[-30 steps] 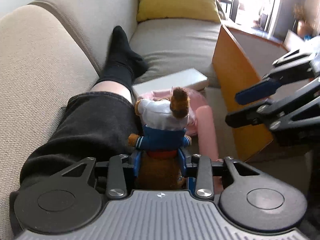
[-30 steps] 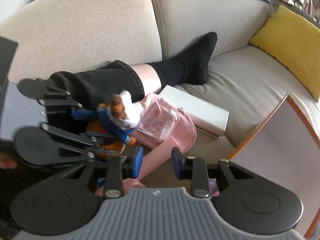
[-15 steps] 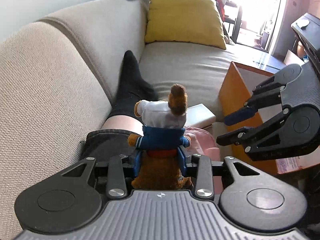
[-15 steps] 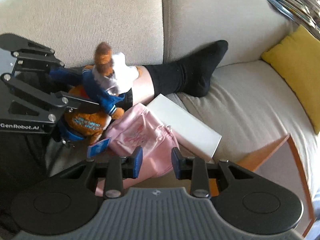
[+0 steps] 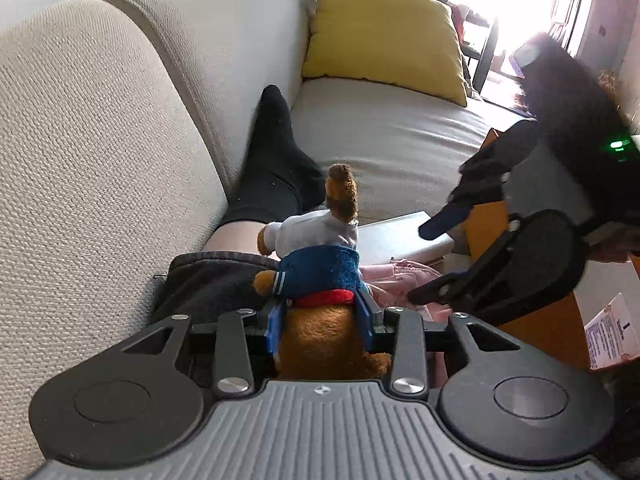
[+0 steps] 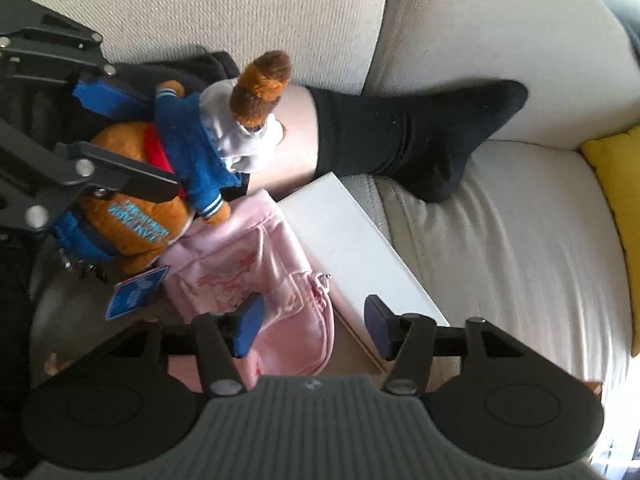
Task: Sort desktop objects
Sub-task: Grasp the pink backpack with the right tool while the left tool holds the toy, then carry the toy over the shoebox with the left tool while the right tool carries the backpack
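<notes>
My left gripper (image 5: 322, 316) is shut on a brown plush toy (image 5: 320, 264) in a blue and white outfit and holds it up above the sofa. The toy also shows in the right wrist view (image 6: 180, 168), clamped in the left gripper (image 6: 102, 140). My right gripper (image 6: 312, 326) is open and empty above a pink pouch (image 6: 260, 280) and a white box (image 6: 352, 256). It shows at the right of the left wrist view (image 5: 436, 260).
A person's leg in a black sock (image 6: 408, 136) lies on the beige sofa (image 5: 380, 136). A yellow cushion (image 5: 384, 44) leans at the back. An orange-edged wooden table (image 5: 552, 324) stands at the right, holding a paper (image 5: 612, 336).
My left gripper has lifted the plush toy higher and tilted up. My right gripper has opened wider and moved over the pouch and the box.
</notes>
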A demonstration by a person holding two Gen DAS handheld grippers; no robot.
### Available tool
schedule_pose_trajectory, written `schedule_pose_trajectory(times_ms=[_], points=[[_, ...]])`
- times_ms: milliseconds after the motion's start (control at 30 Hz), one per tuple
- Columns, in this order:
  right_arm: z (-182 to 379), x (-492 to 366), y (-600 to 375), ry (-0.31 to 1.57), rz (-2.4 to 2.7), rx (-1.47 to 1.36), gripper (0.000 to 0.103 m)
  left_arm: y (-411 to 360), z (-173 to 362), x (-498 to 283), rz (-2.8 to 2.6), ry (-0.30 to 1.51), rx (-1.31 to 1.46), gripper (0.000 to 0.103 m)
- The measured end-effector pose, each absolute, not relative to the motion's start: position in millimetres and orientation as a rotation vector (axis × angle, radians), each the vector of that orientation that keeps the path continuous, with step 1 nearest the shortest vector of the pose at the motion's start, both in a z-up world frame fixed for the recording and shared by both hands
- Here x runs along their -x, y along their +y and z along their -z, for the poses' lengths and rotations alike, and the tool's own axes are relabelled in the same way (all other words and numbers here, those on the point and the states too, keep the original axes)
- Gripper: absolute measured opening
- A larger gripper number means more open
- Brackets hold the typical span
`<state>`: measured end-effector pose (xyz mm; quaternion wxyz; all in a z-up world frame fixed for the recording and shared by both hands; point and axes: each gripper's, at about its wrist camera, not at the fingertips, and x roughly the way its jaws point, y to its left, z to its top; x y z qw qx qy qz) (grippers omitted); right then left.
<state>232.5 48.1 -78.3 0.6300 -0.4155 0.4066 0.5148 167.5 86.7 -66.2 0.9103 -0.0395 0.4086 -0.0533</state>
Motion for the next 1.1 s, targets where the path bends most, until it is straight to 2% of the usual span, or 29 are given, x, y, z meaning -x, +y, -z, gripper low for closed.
schedule_pose_trajectory(times_ms=[300,333,400,667,967,1100], points=[[97,-254,66,1.062,-1.219,0.906,0.064,99,72,-167,0.137,0.823,0.149,0.042],[96,-254,65,1.061,-1.222,0.905,0.061,99,72,-167,0.138,0.822,0.15,0.042],[93,-251,63,1.051,-1.248,0.898,0.041,99,72,-166,0.138,0.82,0.148,0.042],[77,-236,51,0.994,-1.235,0.917,0.028,99,70,-162,0.134,0.812,0.157,0.042],[44,-238,29,0.939,-1.162,0.875,0.027,106,68,-158,0.134,0.802,0.203,0.042],[32,-252,21,0.957,-1.116,0.771,0.026,112,65,-151,0.135,0.789,0.234,0.041]])
